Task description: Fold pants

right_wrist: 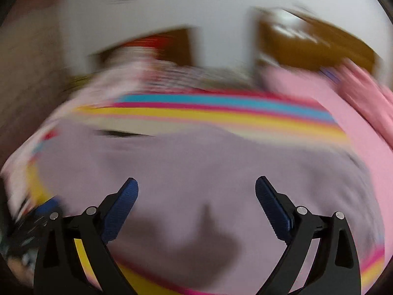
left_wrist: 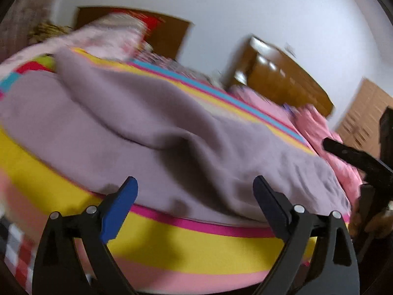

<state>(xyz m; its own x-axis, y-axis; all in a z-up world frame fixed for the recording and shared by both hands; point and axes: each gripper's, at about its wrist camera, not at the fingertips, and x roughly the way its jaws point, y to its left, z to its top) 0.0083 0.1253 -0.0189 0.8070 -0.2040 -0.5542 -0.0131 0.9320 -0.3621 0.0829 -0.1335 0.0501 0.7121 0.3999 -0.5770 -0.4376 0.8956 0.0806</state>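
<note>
Mauve-grey pants (left_wrist: pixel 152 132) lie spread and wrinkled on a bed with a striped cover (left_wrist: pixel 196 253). My left gripper (left_wrist: pixel 195 184) is open and empty, just short of the pants' near edge. The right gripper shows at the far right of the left wrist view (left_wrist: pixel 348 157). In the blurred right wrist view the pants (right_wrist: pixel 196 172) fill the middle. My right gripper (right_wrist: pixel 196 186) is open and empty above them. The left gripper shows as a blur at the lower left of the right wrist view (right_wrist: pixel 36 216).
Pink bedding (left_wrist: pixel 316 125) lies to the right of the pants. A pink floral pillow or quilt (left_wrist: pixel 108 36) sits at the bed's head against a brown headboard (left_wrist: pixel 169 34). A second wooden headboard (left_wrist: pixel 282 78) and a wardrobe (left_wrist: pixel 363 115) stand at right.
</note>
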